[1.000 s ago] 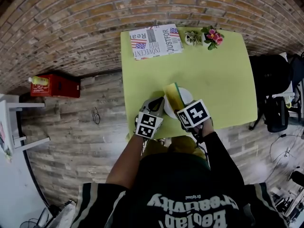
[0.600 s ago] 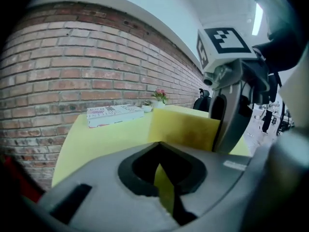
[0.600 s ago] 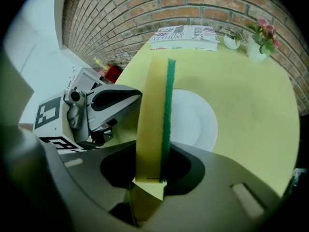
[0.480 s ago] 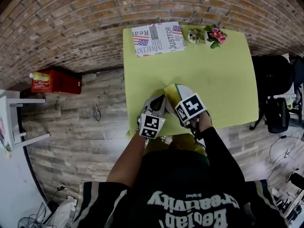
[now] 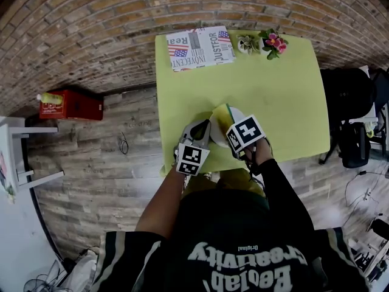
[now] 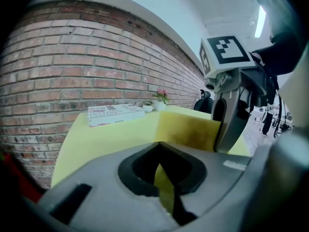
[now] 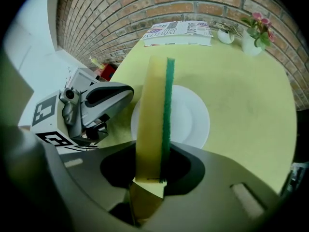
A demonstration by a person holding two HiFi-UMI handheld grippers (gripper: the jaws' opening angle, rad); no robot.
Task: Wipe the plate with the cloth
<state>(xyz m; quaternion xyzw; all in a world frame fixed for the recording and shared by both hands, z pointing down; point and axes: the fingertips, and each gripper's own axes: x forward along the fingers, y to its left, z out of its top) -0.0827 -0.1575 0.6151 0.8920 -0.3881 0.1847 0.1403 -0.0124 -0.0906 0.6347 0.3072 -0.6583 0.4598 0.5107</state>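
Note:
A white plate point(image 5: 237, 116) lies flat near the front edge of the yellow-green table point(image 5: 273, 78). My right gripper point(image 5: 228, 123) is shut on a yellow sponge point(image 5: 220, 114) with a green scrub face, held on edge over the plate's left part. The right gripper view shows the sponge point(image 7: 152, 115) standing up from my jaws point(image 7: 149, 178) above the plate point(image 7: 188, 120). My left gripper point(image 5: 200, 129) sits at the plate's left rim, its tip point(image 7: 126, 92) by the rim, jaws together. In the left gripper view the sponge point(image 6: 188, 129) is close ahead; the plate is hidden there.
A folded newspaper point(image 5: 199, 47) lies at the table's far edge, beside a small white pot point(image 5: 247, 46) and a pink flower pot point(image 5: 272, 44). A brick wall is behind. On the floor stand a red box point(image 5: 70, 108) at left and a black chair point(image 5: 349, 102) at right.
My right gripper and the sponge have shifted slightly over the plate, first toward the left rim, then a little back. The left gripper has stayed by the plate's left rim.

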